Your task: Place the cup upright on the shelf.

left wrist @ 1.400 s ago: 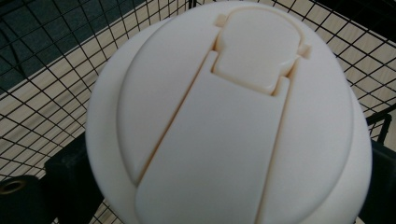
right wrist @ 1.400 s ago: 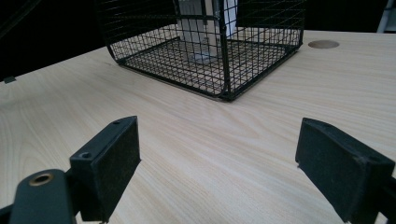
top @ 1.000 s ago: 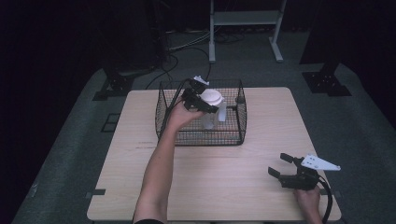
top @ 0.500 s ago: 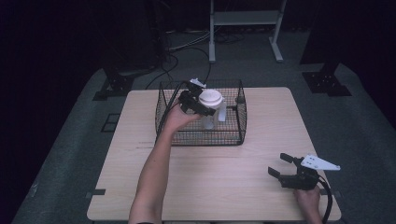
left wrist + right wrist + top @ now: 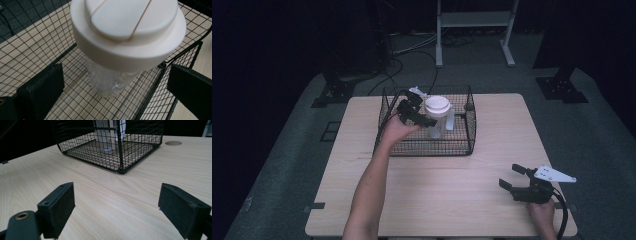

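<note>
One clear plastic cup (image 5: 107, 77) with one wide white lid (image 5: 130, 32) is standing upright on the wire floor of one black wire basket (image 5: 462, 145), toward the middle of it. In the left gripper view the cup is sitting between the two black jaws, which are spread wide on either side with clear gaps, so nothing is being gripped. The left gripper (image 5: 422, 116) is hovering over the basket's left part, just beside the lid, with the person's left hand (image 5: 396, 129) reaching in over the basket's rim and one bare forearm stretching back to the near table edge. Something white and upright (image 5: 450, 119) is also standing in the basket just behind the cup; what it is cannot be told. The basket is sitting on the far middle of one pale wooden table (image 5: 362, 200). Well apart, at the near right corner, the right gripper (image 5: 512, 180) is resting low over the table in the person's right hand (image 5: 542, 215), its two jaws wide open and empty, pointing toward the basket. In the right gripper view one round hole (image 5: 173, 143) is showing in the tabletop beyond the basket.
</note>
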Motion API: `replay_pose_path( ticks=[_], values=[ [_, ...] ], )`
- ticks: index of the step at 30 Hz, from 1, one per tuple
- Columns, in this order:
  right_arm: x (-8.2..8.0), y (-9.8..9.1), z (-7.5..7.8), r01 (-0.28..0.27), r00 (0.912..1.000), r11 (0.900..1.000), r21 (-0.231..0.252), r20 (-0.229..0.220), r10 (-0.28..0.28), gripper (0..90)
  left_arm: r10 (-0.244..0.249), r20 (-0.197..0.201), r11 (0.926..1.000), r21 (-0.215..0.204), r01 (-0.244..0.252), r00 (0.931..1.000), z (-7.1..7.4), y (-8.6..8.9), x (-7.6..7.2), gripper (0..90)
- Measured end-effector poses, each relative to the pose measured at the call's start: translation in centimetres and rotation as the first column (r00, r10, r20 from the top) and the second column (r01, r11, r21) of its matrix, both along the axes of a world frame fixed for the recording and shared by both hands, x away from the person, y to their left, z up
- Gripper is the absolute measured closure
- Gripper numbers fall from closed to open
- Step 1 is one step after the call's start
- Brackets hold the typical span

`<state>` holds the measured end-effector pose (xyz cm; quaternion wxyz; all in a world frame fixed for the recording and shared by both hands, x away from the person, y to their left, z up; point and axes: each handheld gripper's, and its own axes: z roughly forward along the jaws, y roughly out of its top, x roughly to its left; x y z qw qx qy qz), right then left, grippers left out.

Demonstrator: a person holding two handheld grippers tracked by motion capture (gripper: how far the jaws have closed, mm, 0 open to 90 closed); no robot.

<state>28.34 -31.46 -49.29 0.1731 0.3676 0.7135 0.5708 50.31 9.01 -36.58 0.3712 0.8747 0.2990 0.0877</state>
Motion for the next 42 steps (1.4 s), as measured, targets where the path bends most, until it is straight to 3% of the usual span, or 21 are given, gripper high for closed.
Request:
replay_pose_path(
  ticks=[10,20,30,42],
  values=[
    [0.0,-0.1,0.0,0.002,1.0000,1.0000,0.002,-0.002,-0.002,12.8,-0.015,0.032,0.9999,0.000,0.015,0.9994,0.5,1.1,-1.8,0.3],
    [-0.1,0.1,0.0,0.005,0.9999,1.0000,-0.009,-0.010,-0.005,12.8,-0.035,0.054,0.9994,0.000,0.035,0.9979,0.0,2.5,-4.1,0.3],
    [-0.1,0.2,-0.1,0.007,0.9999,0.9996,-0.027,-0.015,-0.008,12.8,-0.035,0.079,0.9984,-0.043,0.038,0.9963,0.0,4.5,-5.9,0.3],
    [-0.1,0.4,-0.1,0.005,0.9997,0.9992,-0.039,-0.022,-0.006,12.8,-0.101,0.126,0.9918,-0.066,0.110,0.9870,1.0,3.9,-8.7,0.3]
  ],
)
